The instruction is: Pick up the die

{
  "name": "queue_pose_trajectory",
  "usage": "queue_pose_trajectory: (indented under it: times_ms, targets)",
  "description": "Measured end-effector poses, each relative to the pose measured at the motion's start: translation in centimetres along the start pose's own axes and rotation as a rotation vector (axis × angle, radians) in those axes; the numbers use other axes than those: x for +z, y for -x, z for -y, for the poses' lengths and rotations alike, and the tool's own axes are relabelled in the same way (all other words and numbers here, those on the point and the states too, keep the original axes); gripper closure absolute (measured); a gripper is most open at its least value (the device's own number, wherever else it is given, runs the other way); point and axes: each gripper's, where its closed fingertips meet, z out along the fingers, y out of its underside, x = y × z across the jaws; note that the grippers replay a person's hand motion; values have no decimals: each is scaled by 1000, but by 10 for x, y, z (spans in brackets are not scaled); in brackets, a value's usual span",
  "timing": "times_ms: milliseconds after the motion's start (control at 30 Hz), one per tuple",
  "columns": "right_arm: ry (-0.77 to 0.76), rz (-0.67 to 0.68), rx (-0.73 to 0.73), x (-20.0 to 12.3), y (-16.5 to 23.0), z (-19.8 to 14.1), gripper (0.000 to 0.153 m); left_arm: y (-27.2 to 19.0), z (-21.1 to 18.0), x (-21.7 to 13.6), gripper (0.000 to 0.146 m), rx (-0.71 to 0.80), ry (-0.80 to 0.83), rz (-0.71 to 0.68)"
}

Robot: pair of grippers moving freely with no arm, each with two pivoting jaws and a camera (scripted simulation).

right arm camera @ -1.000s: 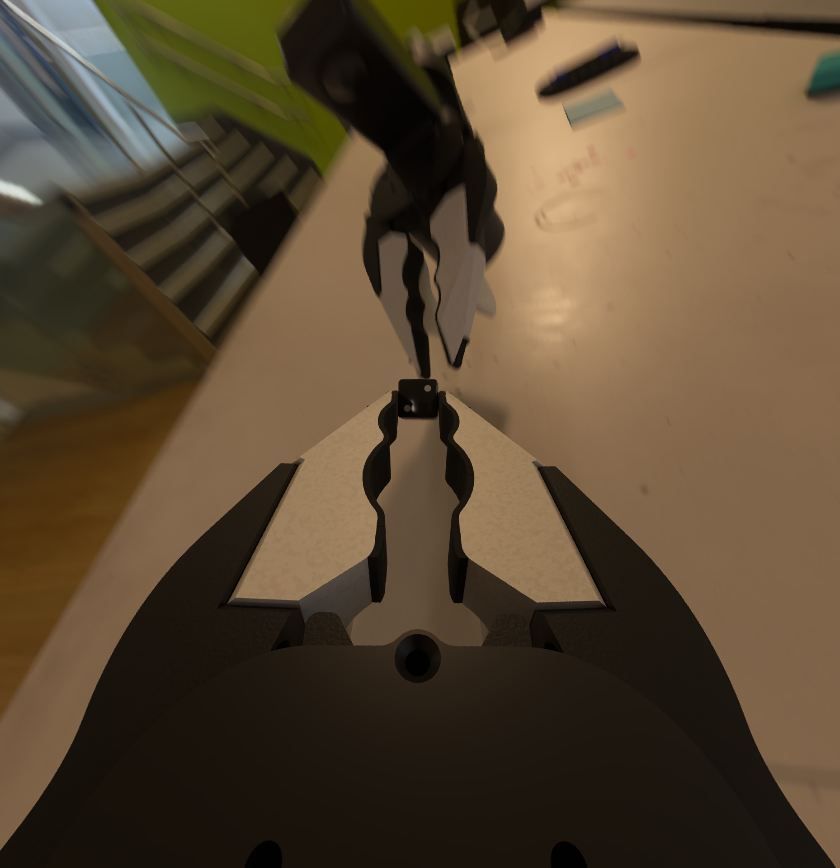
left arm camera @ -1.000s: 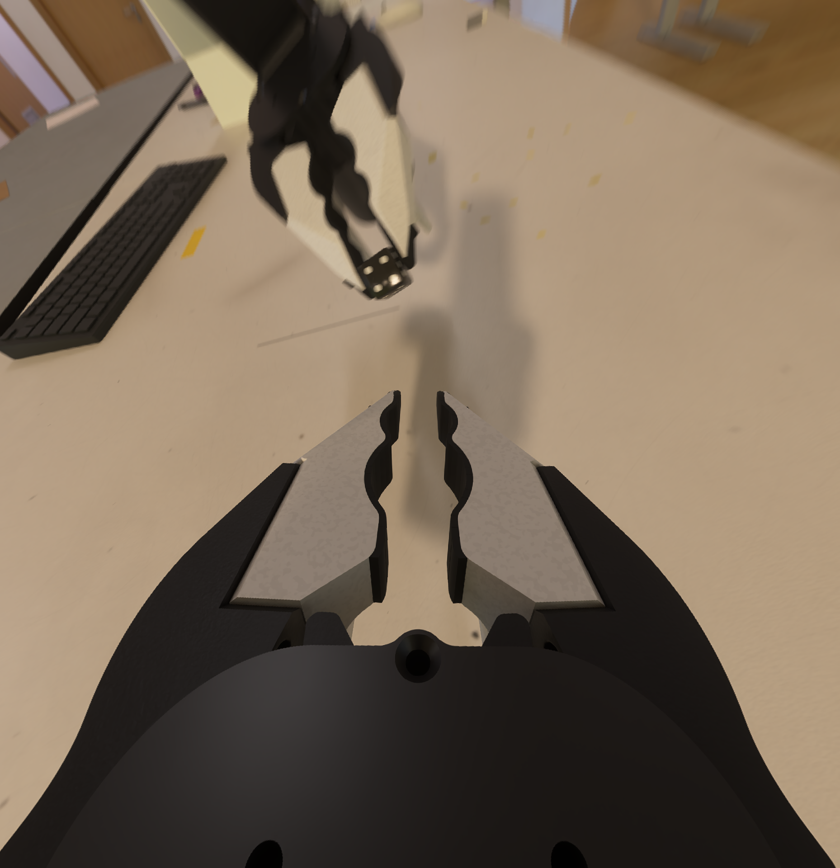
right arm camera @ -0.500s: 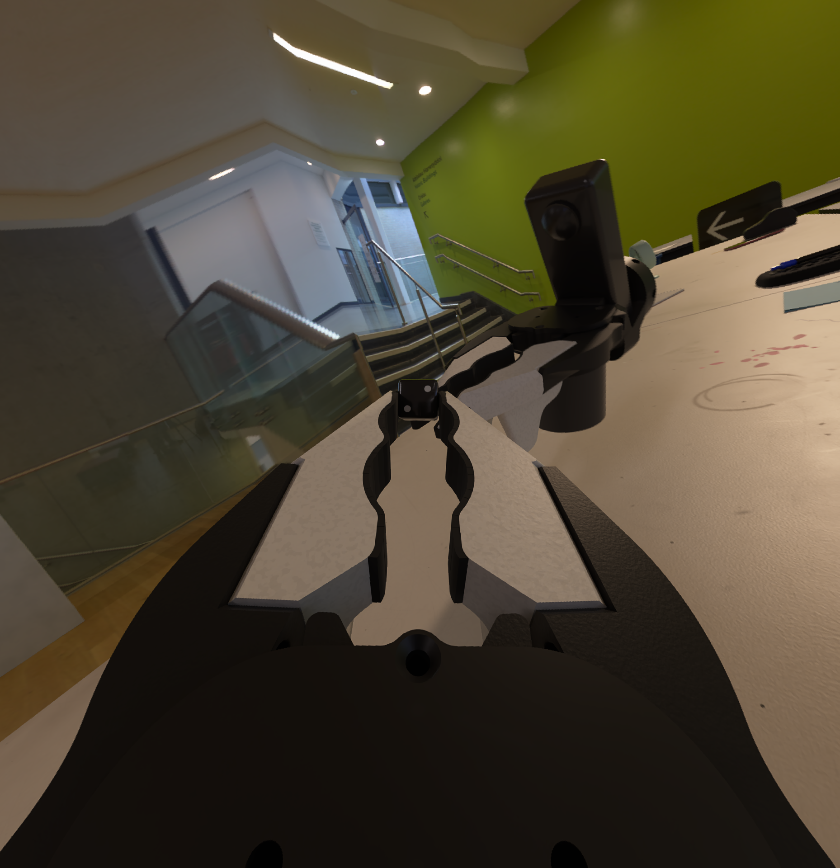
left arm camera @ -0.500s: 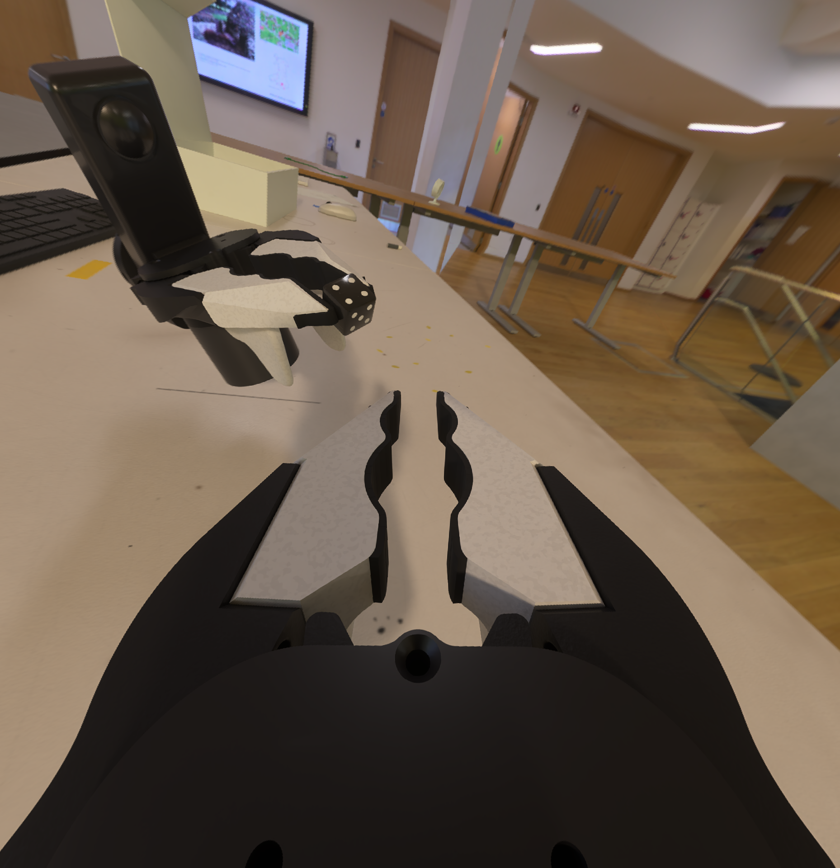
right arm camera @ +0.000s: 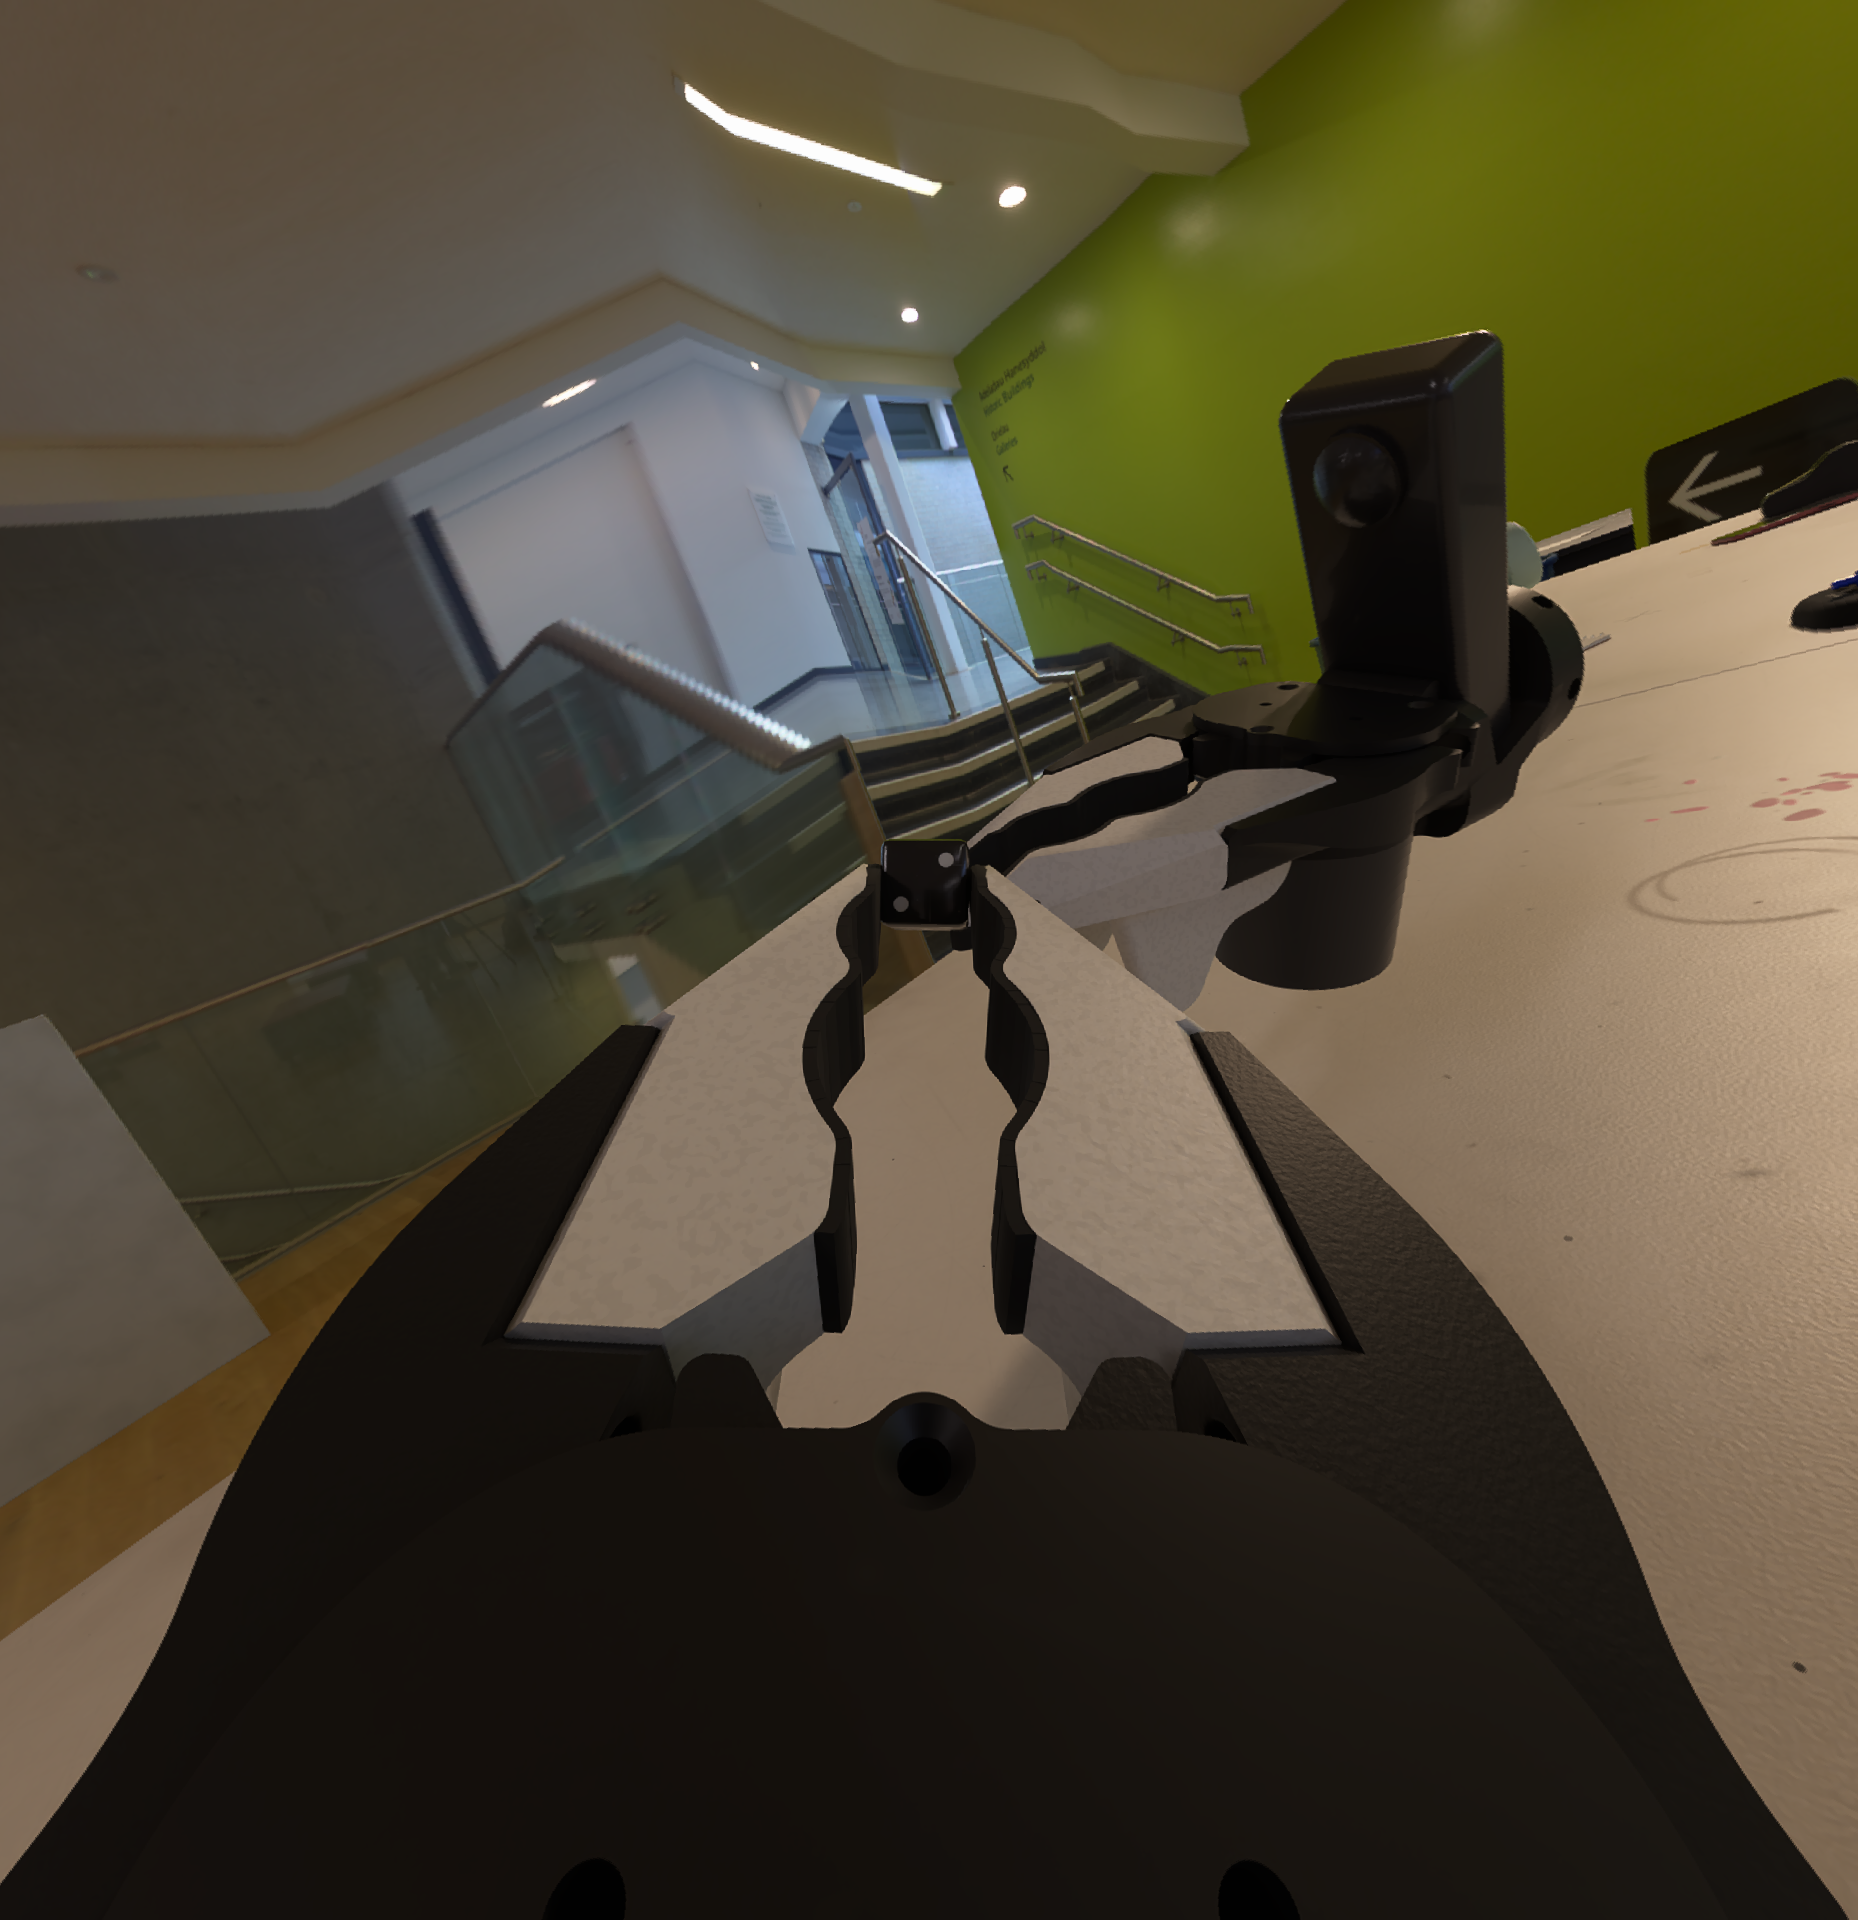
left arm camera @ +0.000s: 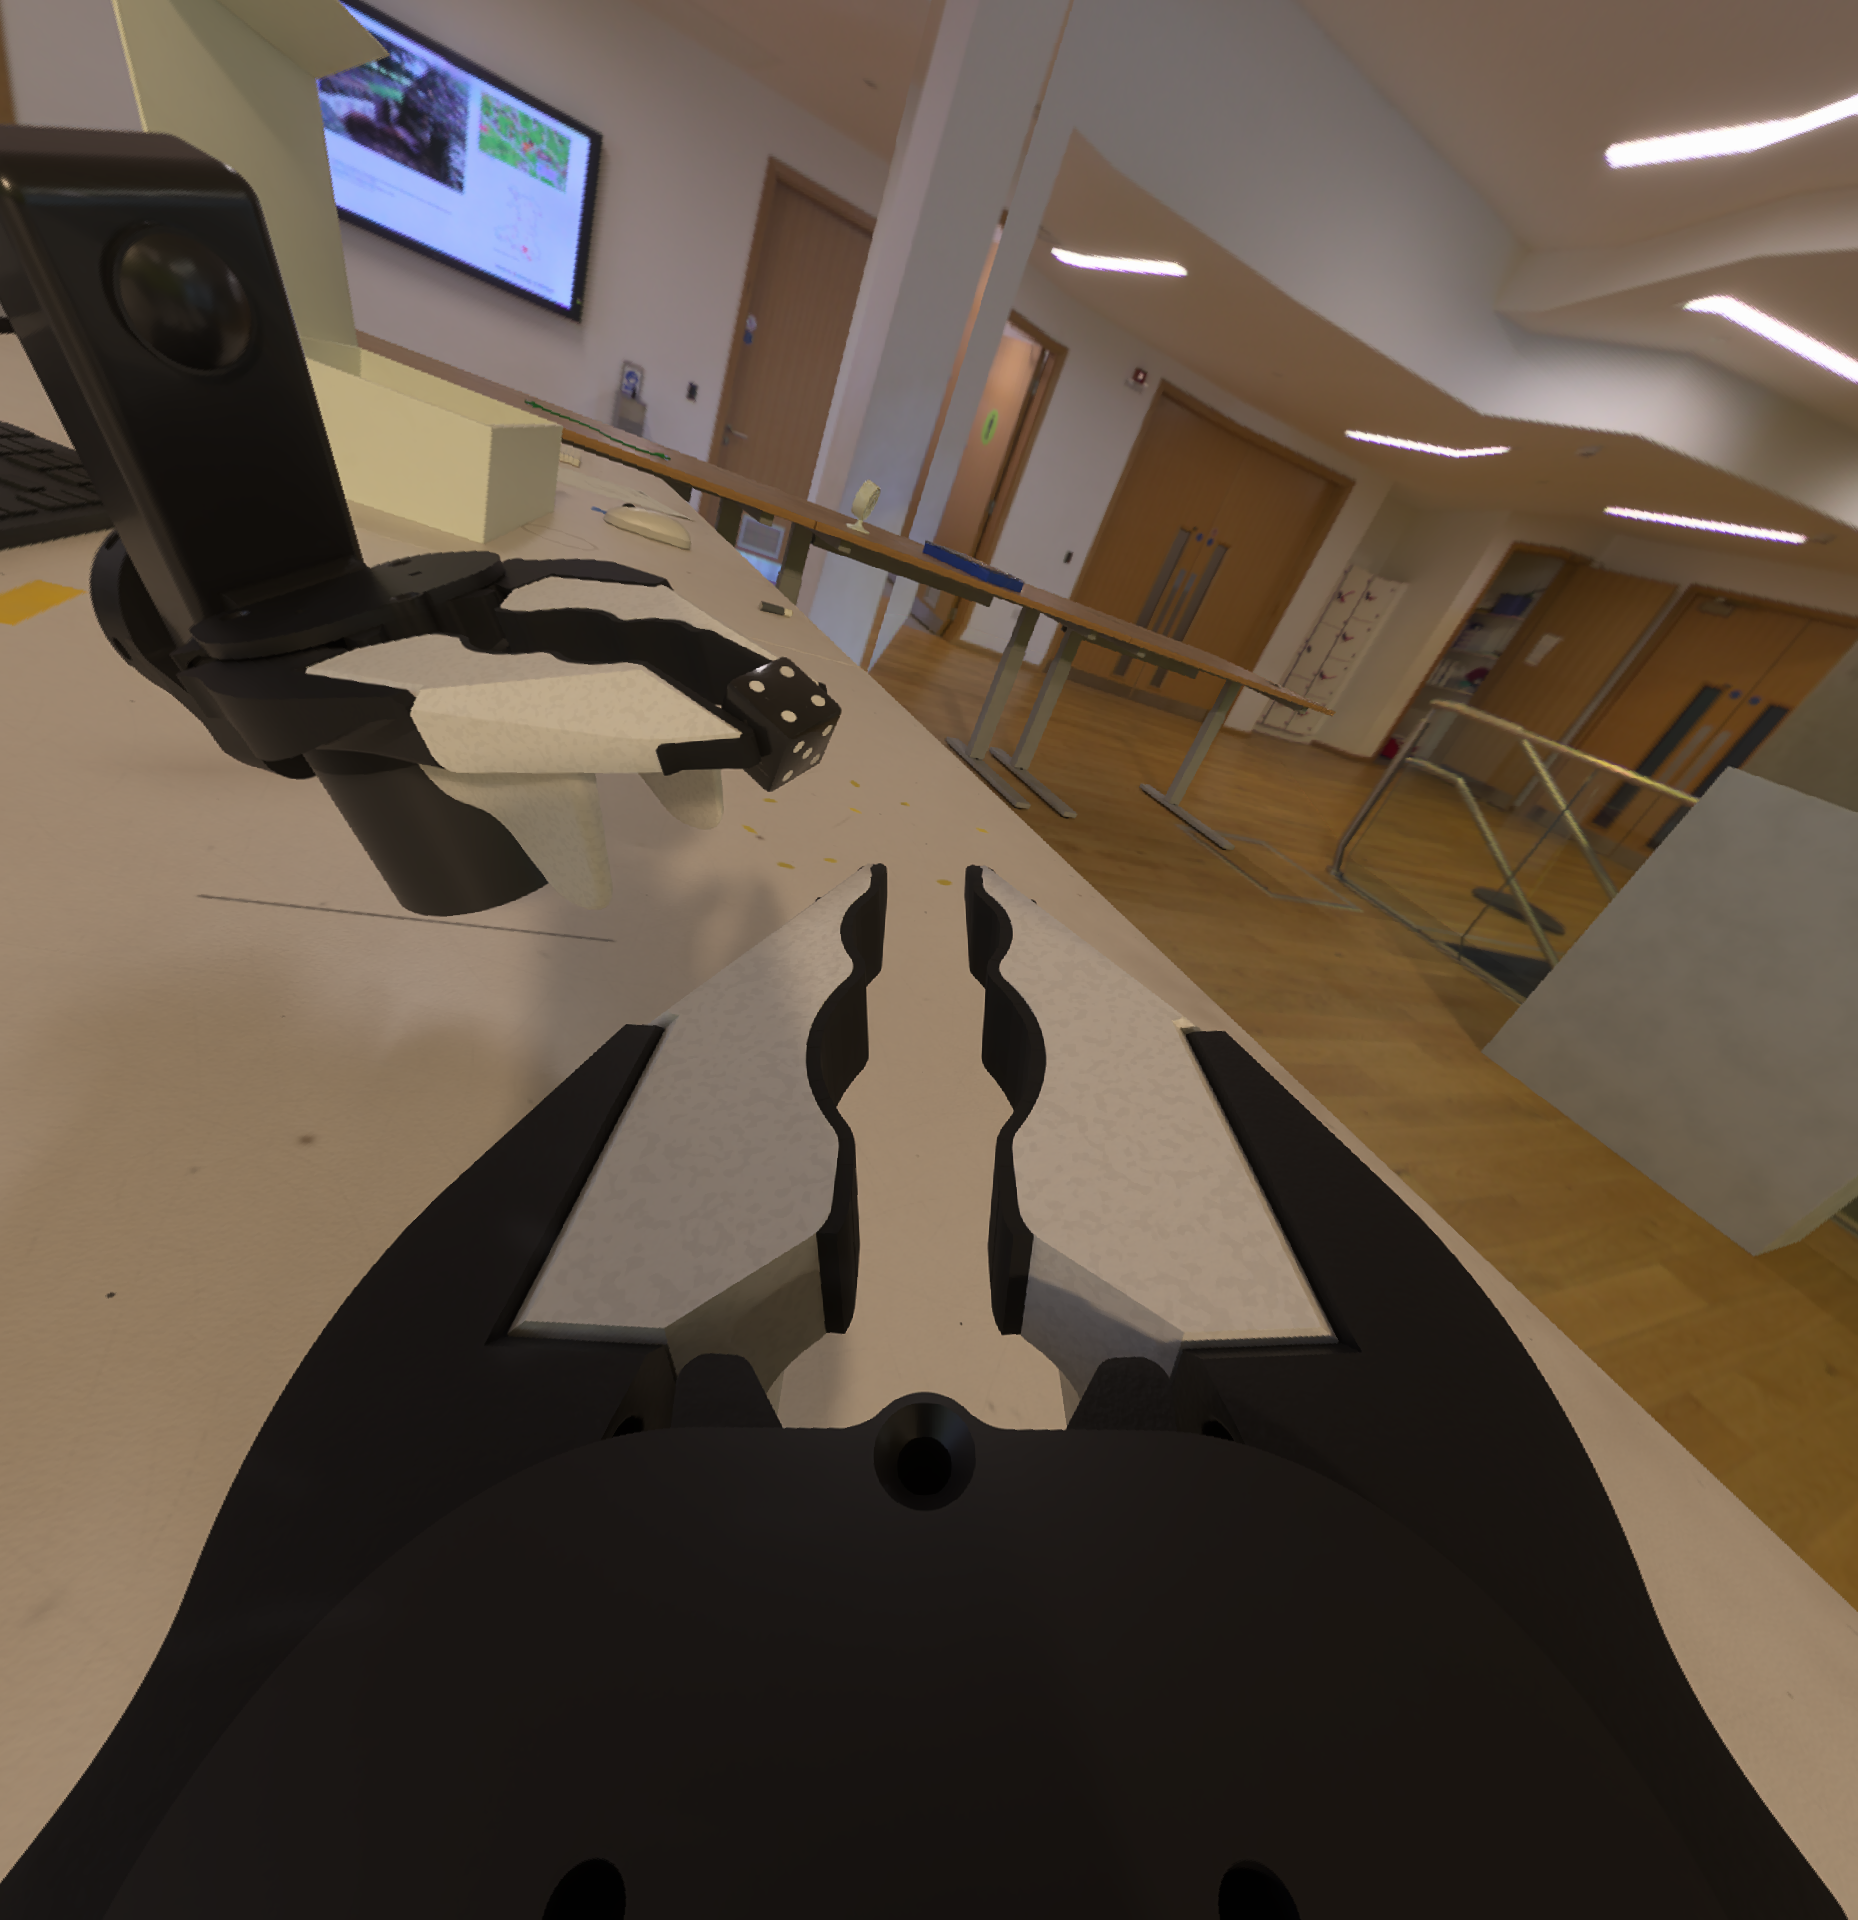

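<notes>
Pinching the black die (right arm camera: 923, 883) at its tips, right gripper (right arm camera: 923, 906), clear above the table (right arm camera: 1527, 1195). Left gripper (left arm camera: 923, 883) nearby: narrowly parted, holding nothing.

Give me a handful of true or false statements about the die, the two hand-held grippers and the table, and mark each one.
1. The right hand-held gripper holds the black die at its fingertips. True.
2. The die rests on the beige table. False: it is held clear above the table.
3. The left hand-held gripper grips a second die. False: nothing sits between its fingers, which stand slightly apart.
4. A black keyboard lies on the table behind the right hand-held gripper. True.
5. The die is white with black dots. False: it is black with white dots.
</notes>
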Motion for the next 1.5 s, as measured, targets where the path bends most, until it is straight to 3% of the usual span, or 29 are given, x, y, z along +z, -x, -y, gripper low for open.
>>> queue_pose_trajectory:
  times_ms: [233, 400, 700, 900, 1267, 1500]
  targets:
    - [52, -10, 6, 1, 0, -5, 136, 1, -5, 0, 131, -24, 27, -7]
    - [125, -76, 50, -4, -8, -12, 136, 11, -16, -5, 131, 45, 157, 113]
    - [198, -194, 194, -15, -30, -27, 136, 38, -38, -21, 131, 417, 551, 457]
    - [120, -234, 259, -20, -38, -21, 136, 53, -34, -28, 132, 640, 646, 628]
    - [123, -466, 223, -30, -63, -20, 136, 73, -35, -46, 131, 652, 754, 802]
    - [102, -512, 255, -32, -66, -16, 136, 78, -31, -48, 131, 750, 782, 880]
